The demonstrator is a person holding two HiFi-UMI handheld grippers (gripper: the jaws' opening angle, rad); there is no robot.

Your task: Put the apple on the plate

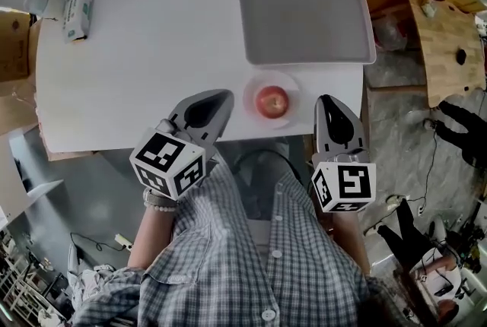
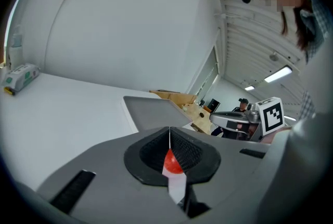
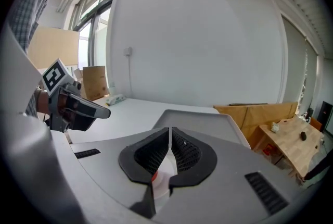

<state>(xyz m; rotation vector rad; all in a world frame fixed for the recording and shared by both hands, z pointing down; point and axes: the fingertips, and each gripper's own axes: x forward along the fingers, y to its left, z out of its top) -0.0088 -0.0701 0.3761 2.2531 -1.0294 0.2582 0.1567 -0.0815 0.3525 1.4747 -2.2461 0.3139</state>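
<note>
A red apple (image 1: 272, 101) sits on a small white plate (image 1: 252, 106) near the front edge of the white table (image 1: 152, 74). My left gripper (image 1: 225, 98) hovers just left of the plate, shut with nothing in it. My right gripper (image 1: 326, 100) is just right of the plate, also shut and holding nothing. In the left gripper view the apple (image 2: 172, 162) shows through the slit below the closed jaws (image 2: 169, 130), and the right gripper (image 2: 229, 120) is beyond. In the right gripper view a sliver of apple (image 3: 154, 176) and plate (image 3: 163, 187) shows below the closed jaws (image 3: 170, 132).
A large grey tray (image 1: 304, 21) lies behind the plate at the table's right. A tissue pack (image 1: 78, 11) rests at the far left corner. A wooden bench (image 1: 445, 36) stands right of the table, a cardboard box (image 1: 11, 44) to its left.
</note>
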